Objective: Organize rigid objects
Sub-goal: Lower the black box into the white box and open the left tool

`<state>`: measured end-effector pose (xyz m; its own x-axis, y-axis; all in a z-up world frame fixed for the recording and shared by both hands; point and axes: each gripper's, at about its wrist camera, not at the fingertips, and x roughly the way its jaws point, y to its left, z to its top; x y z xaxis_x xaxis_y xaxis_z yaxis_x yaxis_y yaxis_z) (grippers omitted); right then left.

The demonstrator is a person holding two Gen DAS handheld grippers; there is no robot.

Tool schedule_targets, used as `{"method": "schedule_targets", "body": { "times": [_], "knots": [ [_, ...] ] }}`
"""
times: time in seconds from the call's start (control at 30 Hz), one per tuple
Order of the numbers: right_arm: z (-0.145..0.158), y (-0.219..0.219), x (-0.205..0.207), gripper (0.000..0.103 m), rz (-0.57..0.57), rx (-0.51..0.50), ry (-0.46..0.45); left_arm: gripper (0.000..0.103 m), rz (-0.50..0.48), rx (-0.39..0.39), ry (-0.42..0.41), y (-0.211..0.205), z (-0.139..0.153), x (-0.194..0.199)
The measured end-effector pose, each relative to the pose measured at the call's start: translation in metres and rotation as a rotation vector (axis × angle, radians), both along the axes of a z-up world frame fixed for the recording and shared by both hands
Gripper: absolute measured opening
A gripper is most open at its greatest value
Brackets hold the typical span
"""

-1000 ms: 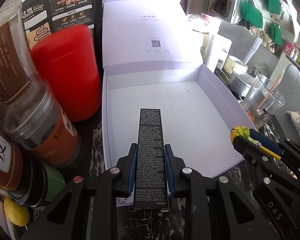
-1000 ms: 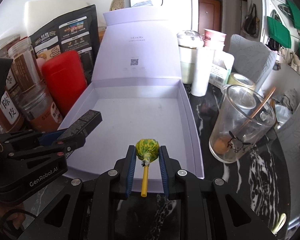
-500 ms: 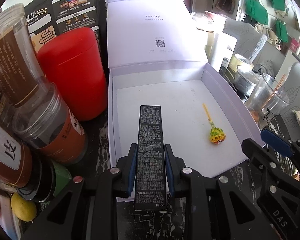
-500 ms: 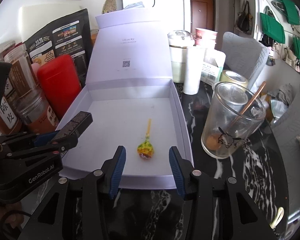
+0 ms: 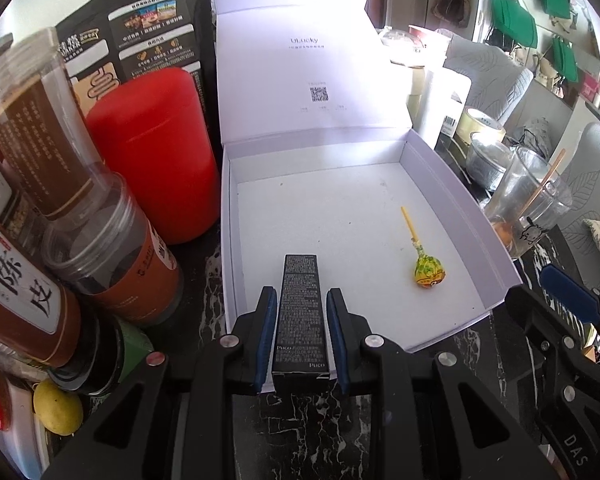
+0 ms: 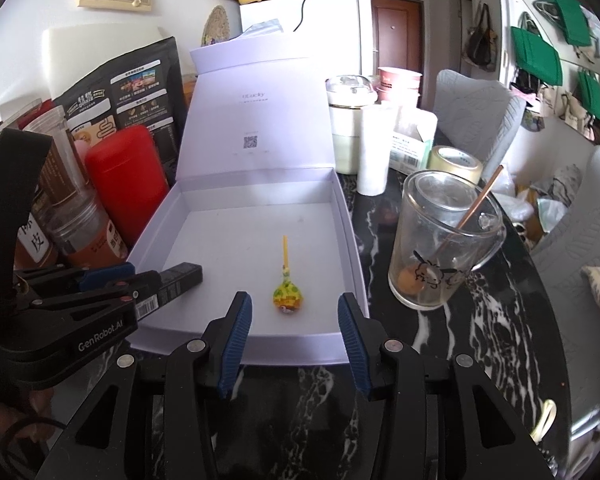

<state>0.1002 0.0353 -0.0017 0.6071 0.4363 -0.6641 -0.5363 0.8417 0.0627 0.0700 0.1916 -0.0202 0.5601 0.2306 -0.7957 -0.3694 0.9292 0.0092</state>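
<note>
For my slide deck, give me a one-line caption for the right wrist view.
Right gripper, jaws open, above the lollipop lying in the white box.

An open box (image 6: pixel 352 216) sits on the desk (image 6: pixel 452 344), its lid (image 6: pixel 260 120) standing up at the far side. A lollipop (image 6: pixel 287 298) lies in the box toward the near right, stick pointing to the far wall. A slim carton (image 5: pixel 301 312) reaches in over the near wall, left of the lollipop and apart from it. Left of the box stand a canister (image 5: pixel 156 152) and jars (image 5: pixel 112 248), with a pouch (image 5: pixel 148 40) behind them. Right of the box stands a glass (image 6: pixel 440 240) holding a stick, and behind it a roll of tape (image 6: pixel 456 162).
</note>
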Motion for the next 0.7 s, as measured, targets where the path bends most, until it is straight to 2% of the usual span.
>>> {"method": "schedule_targets", "body": {
  "times": [0.7],
  "knots": [
    [0.031,-0.032,-0.032,0.045,-0.039,0.027,-0.068,0.025,-0.038,0.048,-0.1,-0.028,0.046,-0.029]
  ]
}}
